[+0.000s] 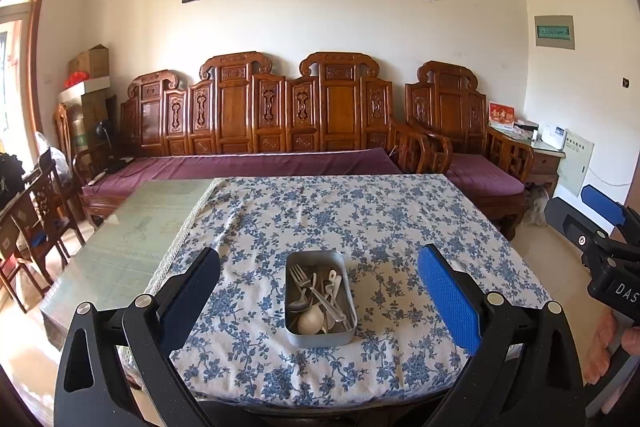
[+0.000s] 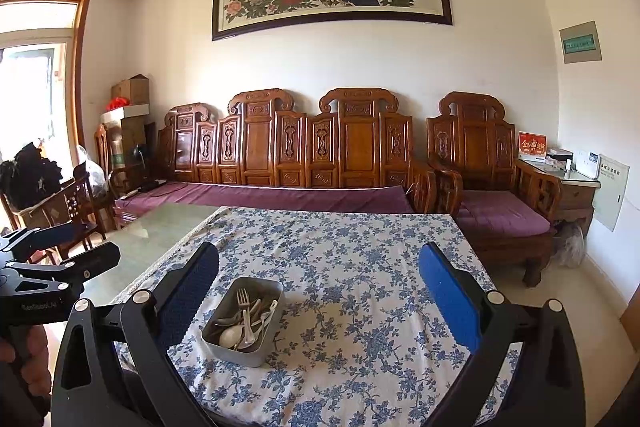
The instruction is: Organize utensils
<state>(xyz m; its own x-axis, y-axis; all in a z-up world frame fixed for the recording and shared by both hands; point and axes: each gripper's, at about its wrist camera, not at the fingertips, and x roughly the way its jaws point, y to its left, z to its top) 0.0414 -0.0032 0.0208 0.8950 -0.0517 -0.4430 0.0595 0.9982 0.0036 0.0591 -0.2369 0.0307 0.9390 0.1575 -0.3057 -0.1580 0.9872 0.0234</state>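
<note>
Two grippers hang over the near edge of the table, and both stand wide apart, nothing between their fingers. Left gripper spreads its blue pads to either side of the metal tray, which sits on the floral tablecloth just ahead of the fingertips, squarely in the gap as that camera sees it. Inside the tray lies a jumble of utensils: a fork with tines pointing away, a white spoon at the near end, and several more steel pieces crossing each other, too tangled to count. Over on the right gripper, jaws are equally spread, and the same tray sits ahead and off toward its left finger, close to that pad but not touching. Beyond the tray, past both sets of fingers, the cloth runs on to a carved wooden sofa with purple cushions.
</note>
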